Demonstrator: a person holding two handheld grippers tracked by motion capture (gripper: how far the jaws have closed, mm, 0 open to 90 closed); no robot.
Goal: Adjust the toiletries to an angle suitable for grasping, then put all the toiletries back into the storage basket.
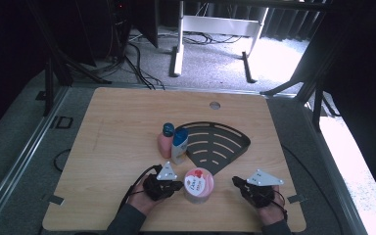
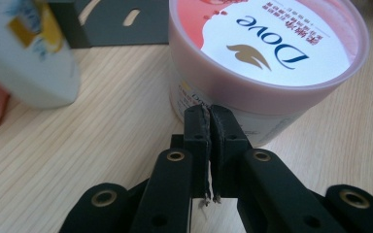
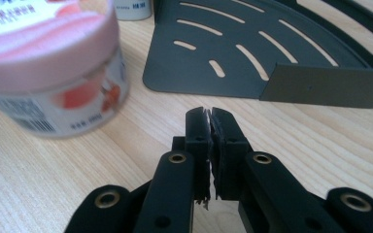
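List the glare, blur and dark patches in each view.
High view: floor at right blown out white, room corners black. Left gripper view: Dove jar lid glares, white bottle blurred, left claw sharp. Right gripper view: jar soft and overexposed on top, black rack crisp.

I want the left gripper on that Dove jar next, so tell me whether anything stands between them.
Nothing visible does. The left gripper, fingers shut, points straight at the side of the Dove jar, with bare table around them. The white bottle stands off to one side.
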